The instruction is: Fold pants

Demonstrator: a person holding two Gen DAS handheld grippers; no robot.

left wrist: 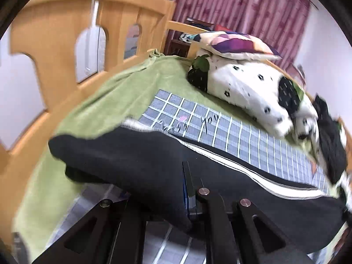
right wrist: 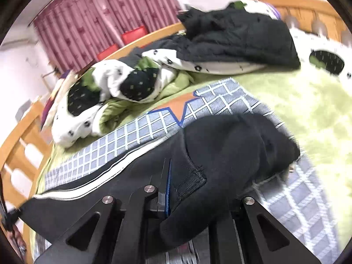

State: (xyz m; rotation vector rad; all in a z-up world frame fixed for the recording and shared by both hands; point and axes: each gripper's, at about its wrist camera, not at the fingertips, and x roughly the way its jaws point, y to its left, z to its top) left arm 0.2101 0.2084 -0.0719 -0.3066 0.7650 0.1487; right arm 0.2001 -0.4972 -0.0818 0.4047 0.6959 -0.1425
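Pinching the black pants (left wrist: 136, 160) from both ends, the two hand-held grippers have them lifted partly clear of the grey checked sheet (left wrist: 231, 132) that lies across the green blanket (left wrist: 123, 88) on the bed. The left hand-held gripper (left wrist: 190, 189) is clamped fully down on a fold of the dark cloth, near the white side stripe. The right hand-held gripper (right wrist: 168, 189) is likewise squeezed tight on cloth, just beside a stitched pocket edge. No gap shows between either pair of jaws.

My reading is that the pants are light, thick and very limp. Cloth sags between the two grips and hangs off past each one, so nothing will hold its shape unsupported. It looks knitted and not slippery, so a firm pinch on a seam, the waistband or a hem should hold better than a pinch on loose single-layer cloth. Both layers need to be in the bite, or one will peel away.

No container is in view. Beyond the checked sheet lie a white spotted duvet (left wrist: 248, 83), a patterned cushion (left wrist: 237, 46) on top of it, and a heap of dark clothing (right wrist: 239, 41).
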